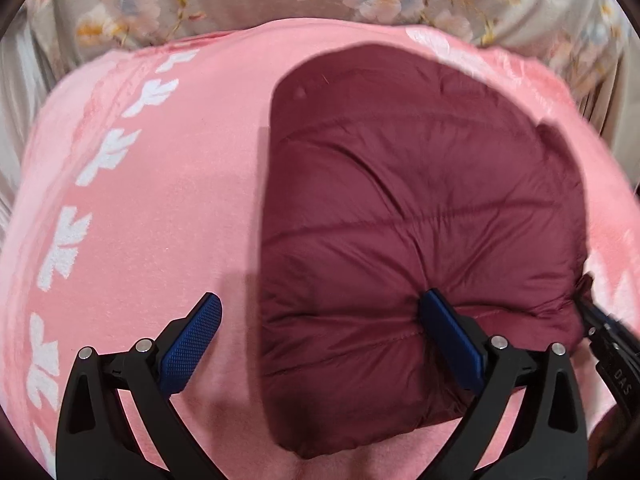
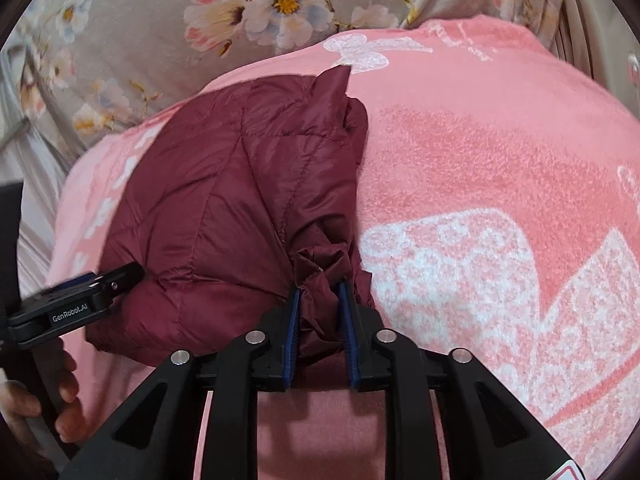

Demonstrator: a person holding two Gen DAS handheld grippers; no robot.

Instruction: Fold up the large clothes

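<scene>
A folded maroon puffer jacket (image 1: 420, 180) lies on a pink blanket (image 1: 180, 200). My left gripper (image 1: 320, 298) is wide open at the jacket's near edge. Its right finger (image 1: 448, 332) presses into the padding, and its left finger (image 1: 192, 344) hangs over bare blanket. In the right wrist view the jacket (image 2: 224, 200) fills the left half. My right gripper (image 2: 319, 288) has a bunched wad of maroon fabric at the jacket's near right corner between its pads, filling the narrow gap. The right gripper's tip (image 1: 608, 332) shows at the jacket's right edge in the left wrist view.
The pink blanket (image 2: 480, 140), with white patterns, stretches wide to the right of the jacket. A grey floral sheet (image 2: 140, 20) lies beyond it at the far side. The left gripper's body (image 2: 80, 300) and a person's hand (image 2: 40, 408) sit at the left edge.
</scene>
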